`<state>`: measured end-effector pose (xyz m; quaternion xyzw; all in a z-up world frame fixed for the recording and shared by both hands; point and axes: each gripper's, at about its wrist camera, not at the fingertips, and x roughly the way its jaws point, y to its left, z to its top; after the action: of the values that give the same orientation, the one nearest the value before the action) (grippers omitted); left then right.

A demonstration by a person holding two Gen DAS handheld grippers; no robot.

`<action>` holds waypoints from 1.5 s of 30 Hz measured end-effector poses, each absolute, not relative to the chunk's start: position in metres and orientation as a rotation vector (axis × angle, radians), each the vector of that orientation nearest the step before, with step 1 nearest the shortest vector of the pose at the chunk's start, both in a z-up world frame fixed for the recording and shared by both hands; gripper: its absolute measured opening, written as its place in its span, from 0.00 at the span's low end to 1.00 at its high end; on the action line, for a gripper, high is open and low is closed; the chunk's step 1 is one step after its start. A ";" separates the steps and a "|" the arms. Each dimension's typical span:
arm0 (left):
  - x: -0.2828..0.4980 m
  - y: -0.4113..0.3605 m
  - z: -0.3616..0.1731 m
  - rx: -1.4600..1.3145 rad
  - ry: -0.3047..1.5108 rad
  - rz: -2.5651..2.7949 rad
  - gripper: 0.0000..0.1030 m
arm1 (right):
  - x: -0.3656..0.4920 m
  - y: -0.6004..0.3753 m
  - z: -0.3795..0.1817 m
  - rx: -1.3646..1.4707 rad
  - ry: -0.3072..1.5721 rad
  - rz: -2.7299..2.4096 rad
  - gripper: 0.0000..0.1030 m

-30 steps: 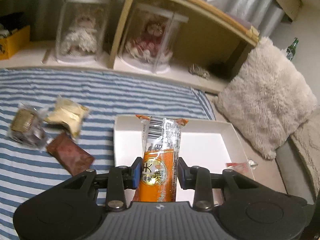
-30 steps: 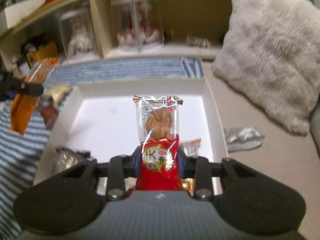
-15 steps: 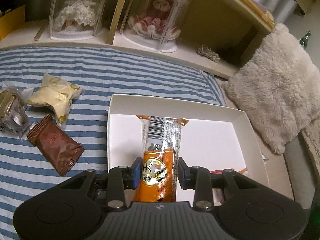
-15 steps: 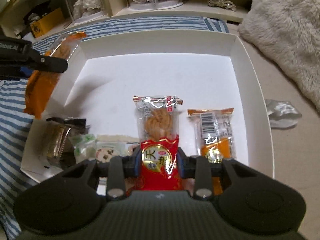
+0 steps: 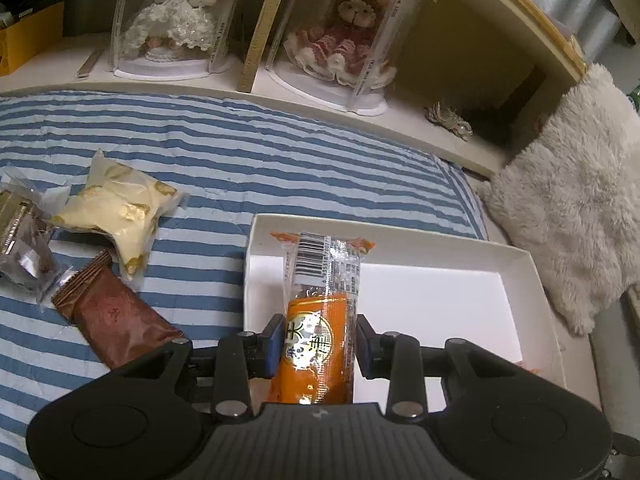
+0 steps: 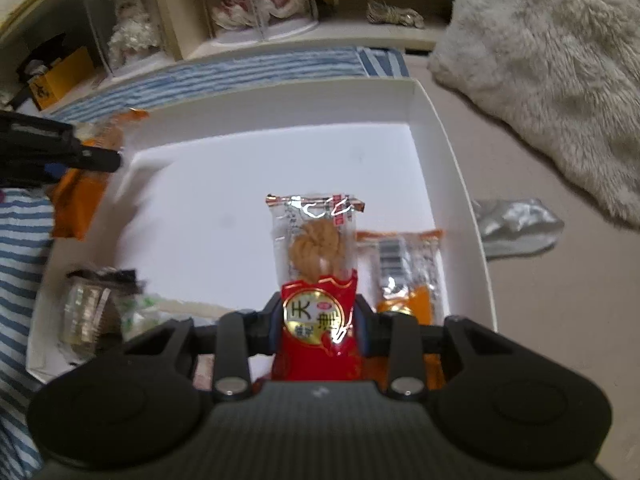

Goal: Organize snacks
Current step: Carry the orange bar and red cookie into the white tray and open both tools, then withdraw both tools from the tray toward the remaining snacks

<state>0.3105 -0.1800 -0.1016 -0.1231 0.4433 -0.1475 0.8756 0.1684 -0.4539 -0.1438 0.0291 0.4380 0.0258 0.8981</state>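
A bed under a blue-and-white striped cover point(image 5: 248, 160) carries a shallow white cardboard box point(image 5: 536, 280), a cream-and-gold snack packet point(image 5: 116, 212), a brown foil wrapper point(image 5: 116, 320) just beside it and a clear-wrapped dark cake point(image 5: 20, 240) at the left edge. A shaggy cream pillow point(image 5: 568, 216) and crumpled silver foil point(image 6: 516, 228) lie right of the box.

orange snack pack point(image 5: 320, 320): held upright over the white box's point(image 5: 536, 276) left edge
red snack pack point(image 6: 316, 276): held upright over the box floor
brown packet point(image 5: 116, 316): flat on striped bedcover point(image 5: 240, 152)
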 end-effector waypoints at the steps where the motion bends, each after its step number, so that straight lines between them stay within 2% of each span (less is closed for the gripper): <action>1: 0.311 -0.181 -0.102 -0.266 0.923 -0.309 0.37 | 0.169 -0.453 -0.142 0.061 0.902 0.058 0.39; 7: 0.318 -0.178 -0.107 -0.333 0.926 -0.298 0.39 | 0.173 -0.445 -0.136 0.045 0.898 0.052 0.39; 9: 0.318 -0.177 -0.106 -0.311 0.927 -0.278 0.47 | 0.175 -0.446 -0.137 0.062 0.901 0.051 0.42; 10: 0.318 -0.175 -0.106 -0.301 0.925 -0.277 0.50 | 0.176 -0.448 -0.137 0.078 0.899 0.046 0.49; 15: 0.310 -0.172 -0.096 -0.260 0.930 -0.308 0.53 | 0.171 -0.454 -0.133 0.132 0.894 0.027 0.54; 19: 0.298 -0.177 -0.086 -0.193 0.918 -0.324 0.61 | 0.165 -0.454 -0.126 0.122 0.886 0.023 0.54; 27: 0.273 -0.181 -0.070 -0.119 0.921 -0.350 0.62 | 0.151 -0.455 -0.117 0.116 0.870 0.009 0.55; 39: 0.229 -0.178 -0.052 -0.064 0.929 -0.367 0.63 | 0.122 -0.441 -0.088 0.086 0.826 -0.012 0.66; 42: 0.218 -0.175 -0.048 -0.048 0.925 -0.366 0.70 | 0.116 -0.438 -0.084 0.087 0.824 -0.013 0.68; 45: 0.206 -0.170 -0.044 -0.030 0.910 -0.361 0.82 | 0.107 -0.434 -0.082 0.067 0.820 -0.031 0.76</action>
<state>0.2062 -0.1697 -0.0444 -0.0144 0.4371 -0.1732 0.8824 0.1068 -0.4343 -0.0816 0.0323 0.3985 -0.0150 0.9165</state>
